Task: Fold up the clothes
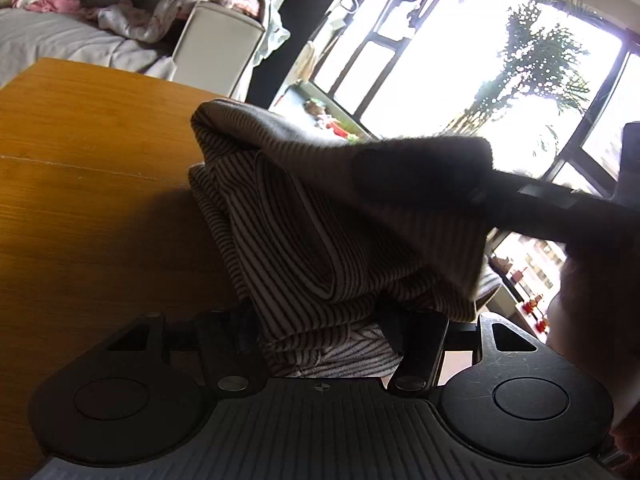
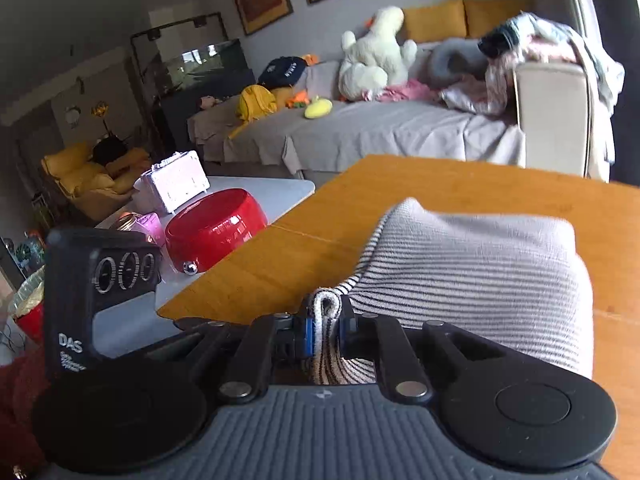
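A beige garment with thin dark stripes [image 1: 320, 220] is bunched up above the wooden table [image 1: 80, 168]. My left gripper [image 1: 324, 340] is shut on a thick bundle of it, which fills the gap between the fingers. From the right of the left wrist view, the dark arm of the right gripper [image 1: 540, 200] reaches in, its tip wrapped in cloth. In the right wrist view my right gripper [image 2: 326, 320] is shut on a narrow folded edge of the striped garment [image 2: 480, 264]. The rest of the cloth drapes rightward over the table [image 2: 440, 184].
A black box marked DAS [image 2: 100, 280] sits close on the left. A red bowl [image 2: 216, 228] and a pink case [image 2: 176, 180] stand on a white low table beyond the table's edge. A grey-covered sofa [image 2: 380, 128] with plush toys and loose clothes is behind. Bright windows [image 1: 480, 60] are to the right.
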`<state>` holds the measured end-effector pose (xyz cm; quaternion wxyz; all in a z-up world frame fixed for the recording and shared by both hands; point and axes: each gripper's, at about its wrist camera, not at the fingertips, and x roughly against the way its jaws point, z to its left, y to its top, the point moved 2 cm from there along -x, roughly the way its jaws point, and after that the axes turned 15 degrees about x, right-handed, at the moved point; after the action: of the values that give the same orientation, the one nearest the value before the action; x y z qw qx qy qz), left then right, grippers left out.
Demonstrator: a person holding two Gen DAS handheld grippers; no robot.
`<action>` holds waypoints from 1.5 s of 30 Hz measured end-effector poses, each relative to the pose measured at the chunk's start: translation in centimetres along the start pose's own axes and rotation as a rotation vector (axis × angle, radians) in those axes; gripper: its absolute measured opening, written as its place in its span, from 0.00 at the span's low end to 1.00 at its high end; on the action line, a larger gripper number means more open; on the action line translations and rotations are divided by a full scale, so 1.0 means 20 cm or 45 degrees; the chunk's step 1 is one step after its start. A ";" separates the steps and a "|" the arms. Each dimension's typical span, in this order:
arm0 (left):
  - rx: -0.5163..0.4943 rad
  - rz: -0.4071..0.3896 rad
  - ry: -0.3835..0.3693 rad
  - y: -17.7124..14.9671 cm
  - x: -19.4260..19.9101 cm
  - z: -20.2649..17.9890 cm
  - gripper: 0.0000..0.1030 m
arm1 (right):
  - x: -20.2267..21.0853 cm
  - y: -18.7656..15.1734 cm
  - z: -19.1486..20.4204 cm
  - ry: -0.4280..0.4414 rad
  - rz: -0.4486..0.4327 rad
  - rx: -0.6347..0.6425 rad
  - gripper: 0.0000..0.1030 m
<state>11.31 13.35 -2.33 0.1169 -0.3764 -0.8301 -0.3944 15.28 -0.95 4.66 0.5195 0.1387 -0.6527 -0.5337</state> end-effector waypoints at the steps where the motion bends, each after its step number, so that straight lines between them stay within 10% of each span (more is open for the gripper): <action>1: -0.009 -0.003 0.004 0.00 0.00 0.00 0.62 | -0.01 0.01 -0.01 -0.004 -0.007 -0.007 0.11; 21: -0.029 -0.016 -0.005 -0.04 -0.02 -0.04 0.67 | 0.07 0.19 -0.07 -0.120 -0.165 0.010 0.12; 38: 0.066 -0.083 -0.134 0.30 0.19 0.00 0.67 | 0.26 -0.11 0.19 -0.340 -0.108 0.483 0.68; 45: 0.026 -0.054 -0.052 0.55 -0.04 -0.17 0.66 | 0.15 -0.21 0.27 -0.432 -0.077 0.590 0.67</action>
<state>19.48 14.92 5.72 0.0954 -0.3656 -0.8440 -0.3806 7.89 -1.86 3.26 0.3412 0.1819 -0.8303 -0.4013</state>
